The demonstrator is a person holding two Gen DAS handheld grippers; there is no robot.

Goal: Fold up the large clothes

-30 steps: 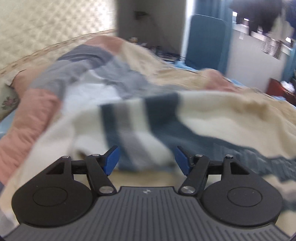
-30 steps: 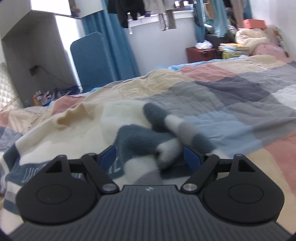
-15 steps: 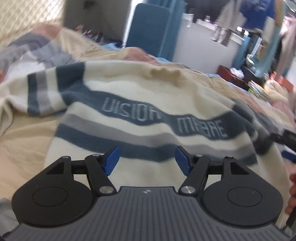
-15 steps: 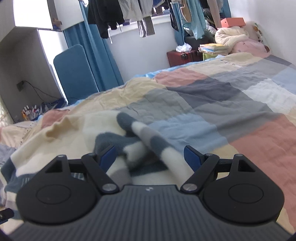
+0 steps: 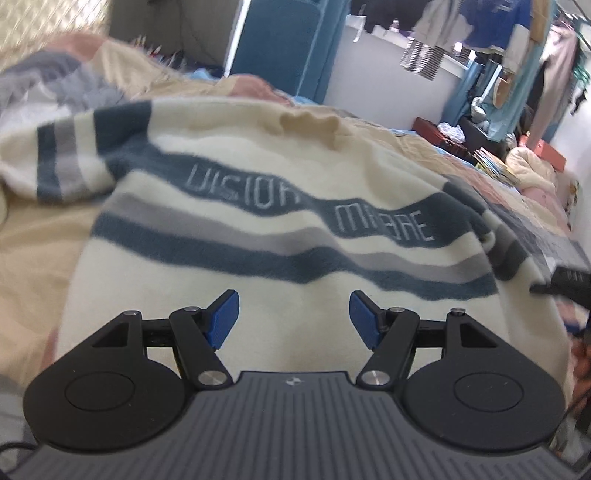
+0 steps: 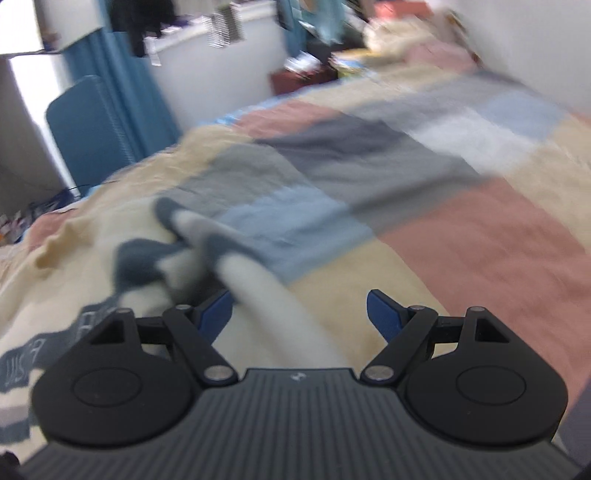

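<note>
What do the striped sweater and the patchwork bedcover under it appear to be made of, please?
Striped sweater: seemingly a fleecy, brushed knit; its stripe edges look fuzzy and matte. Patchwork bedcover: probably thin woven cotton, matte, finely crinkled; motion blur leaves it uncertain.

A bed under a patchwork quilt in pink, grey, blue and cream fills the room. Beyond it stand a blue padded panel and blue curtains. Clothes hang along a bright window ledge against white walls.
</note>
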